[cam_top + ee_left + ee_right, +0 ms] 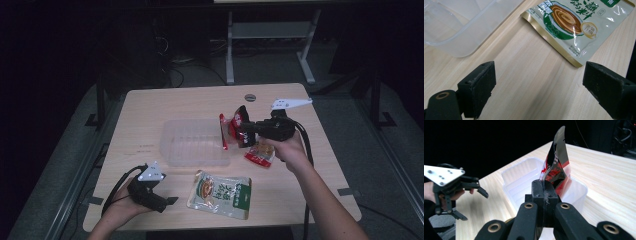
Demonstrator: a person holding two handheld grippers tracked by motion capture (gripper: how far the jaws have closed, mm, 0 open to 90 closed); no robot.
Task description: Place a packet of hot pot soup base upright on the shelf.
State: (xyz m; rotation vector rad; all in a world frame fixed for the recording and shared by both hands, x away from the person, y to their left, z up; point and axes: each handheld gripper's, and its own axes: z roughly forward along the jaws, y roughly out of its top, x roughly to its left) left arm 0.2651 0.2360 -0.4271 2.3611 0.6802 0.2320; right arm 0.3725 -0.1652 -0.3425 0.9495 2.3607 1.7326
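1. The right hand-held gripper (248,128) is clamped on one edge of a red and black packet (238,126); in the right gripper view its two jaws meet with only the foil edge (556,167) between them, and the packet stands up from the pinch.
2. The packet hangs just ahead of that gripper, over the near wall of the clear plastic tub (195,142). The step in hand looks like dropping it into the tub.
3. To do it well, carry the packet further forward until its whole body is past the tub's rim (524,170), lower it so the free end meets the floor of the tub, and only then let go. A release from here may leave it draped over the wall.
4. The grip is on a thin edge, so I would keep the wrist steady; a swing could slip the foil out.
5. The left hand-held gripper (165,201) rests on the bench (150,107) with its jaws wide apart and nothing between them. The green and white pouch (574,22) lies ahead of it and to its right, the tub ahead to its left.
6. A red and white sachet (260,154) lies under the right hand, partly covered by it.
7. Hard to make out: the print on the held packet, and how much of it is below the jaws. The tub's floor looks bare, but glare on the plastic leaves that unsure.
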